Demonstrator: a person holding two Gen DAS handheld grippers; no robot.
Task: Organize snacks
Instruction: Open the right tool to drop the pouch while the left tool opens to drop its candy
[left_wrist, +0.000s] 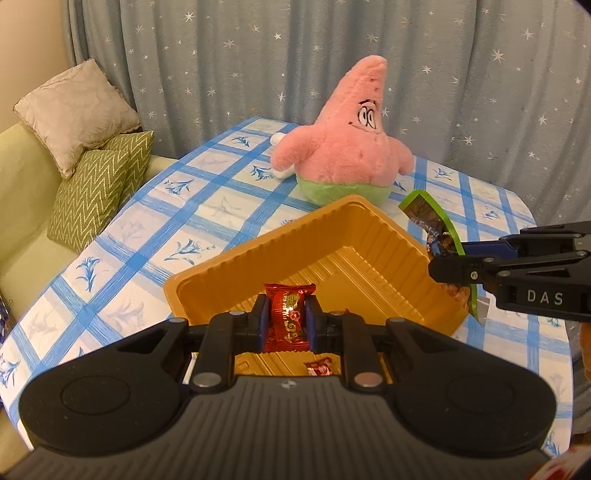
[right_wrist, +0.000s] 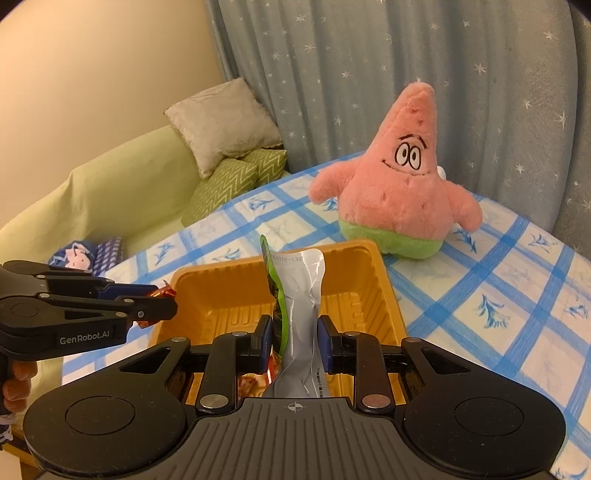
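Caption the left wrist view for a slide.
Left gripper holds a red candy over the orange tray.

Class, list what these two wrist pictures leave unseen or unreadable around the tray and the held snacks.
- Left wrist view: the orange tray's near floor, hidden by the left tool and its red candy.
- Left wrist view: a second red wrapper, mostly covered by the tool body.
- Right wrist view: the green-edged pouch's printed front, turned away; its lower end is hidden behind the right tool.

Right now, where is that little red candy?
The red candy is pinched in the left gripper, held over the near edge of the orange tray, in front of the pink plush.
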